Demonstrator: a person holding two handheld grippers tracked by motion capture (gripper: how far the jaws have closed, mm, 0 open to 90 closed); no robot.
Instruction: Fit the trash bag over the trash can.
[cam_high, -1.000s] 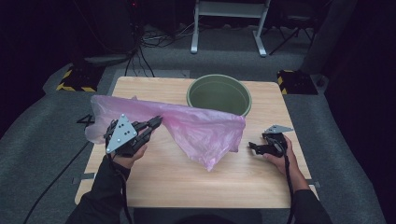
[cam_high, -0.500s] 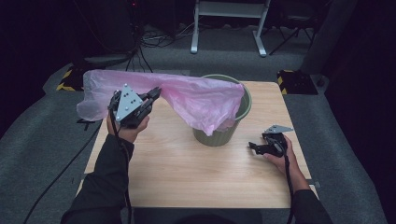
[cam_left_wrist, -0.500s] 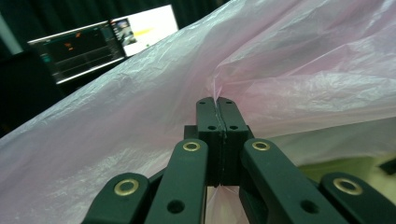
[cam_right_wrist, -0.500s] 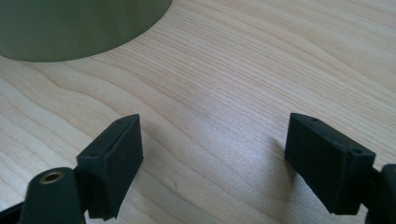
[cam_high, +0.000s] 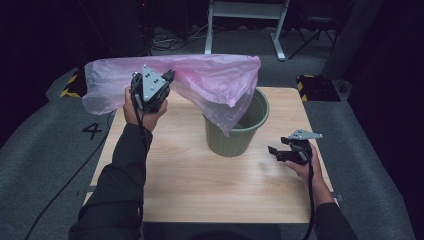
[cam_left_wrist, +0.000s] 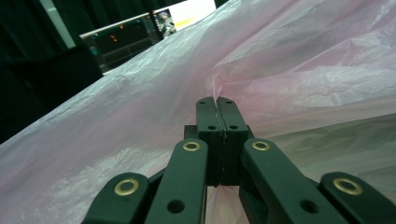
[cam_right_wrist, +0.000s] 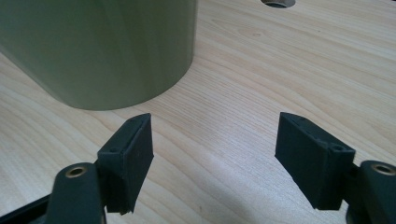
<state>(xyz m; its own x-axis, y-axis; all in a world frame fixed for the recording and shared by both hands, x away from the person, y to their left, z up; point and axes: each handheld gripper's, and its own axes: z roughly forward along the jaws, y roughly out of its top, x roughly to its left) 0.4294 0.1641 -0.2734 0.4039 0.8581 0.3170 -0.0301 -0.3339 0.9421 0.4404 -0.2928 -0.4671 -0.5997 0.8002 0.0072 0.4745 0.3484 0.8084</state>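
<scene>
Nearest the person's edge of the pale wooden surface (cam_high: 200, 185), two dark-sleeved forearms reach in. The right tongs (cam_high: 274, 151) rest low toward the right edge, held just off the wood, with their two black jaws spread wide apart and nothing between them; in the right gripper view the right tongs (cam_right_wrist: 212, 154) point at bare wood grain, with the curved wall of the bucket (cam_right_wrist: 98, 46) just ahead and apart from them.

Farther in, near the middle of the surface, stands an olive-green round plastic bucket (cam_high: 235, 137), upright and open at the top.

Beyond it, toward the far left corner, the left tongs (cam_high: 169, 76) are raised well above the surface. Their jaws are clenched on a fold of a thin, translucent pink plastic bag (cam_high: 210, 80); the left gripper view shows the left tongs (cam_left_wrist: 216, 103) pressed together with the crinkled film of the bag (cam_left_wrist: 303, 65) pinched between them. The bag spreads wide in the air, one end trailing off past the left edge, the other drooping over the bucket's far rim and down into its mouth.
</scene>
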